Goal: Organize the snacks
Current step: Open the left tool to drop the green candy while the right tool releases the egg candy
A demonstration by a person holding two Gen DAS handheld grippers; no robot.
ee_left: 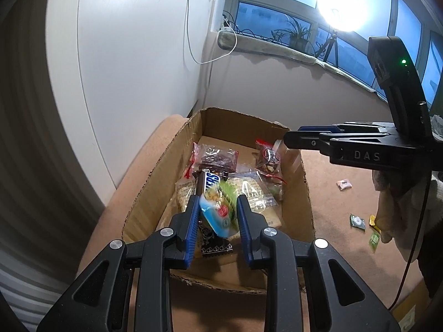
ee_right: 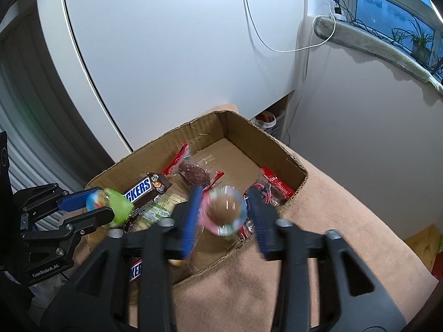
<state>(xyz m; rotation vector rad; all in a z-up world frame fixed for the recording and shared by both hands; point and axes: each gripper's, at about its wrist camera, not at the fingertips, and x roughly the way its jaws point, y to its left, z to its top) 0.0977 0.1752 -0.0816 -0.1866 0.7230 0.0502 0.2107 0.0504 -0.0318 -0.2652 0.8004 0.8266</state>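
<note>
A cardboard box [ee_left: 155,177] [ee_right: 277,149] on a tan cloth holds a Snickers bar [ee_left: 211,178] [ee_right: 141,191] and several clear and red snack packets. My left gripper [ee_left: 217,197] [ee_right: 106,202] hangs over the box's near end. A green and blue snack packet [ee_left: 221,213] [ee_right: 116,207] sits blurred between its pads, which do not clamp it. My right gripper [ee_right: 224,189] [ee_left: 290,135] is open over the box's right side. A round brown, pink and blue packet [ee_right: 225,207], blurred, is loose between its fingers with a gap on each side.
Loose small candies [ee_left: 344,184] [ee_left: 357,221] lie on the tan cloth to the right of the box. A gloved hand [ee_left: 393,202] holds the right gripper. A second Snickers bar [ee_right: 135,269] lies in the box's near corner. A white cabinet stands behind.
</note>
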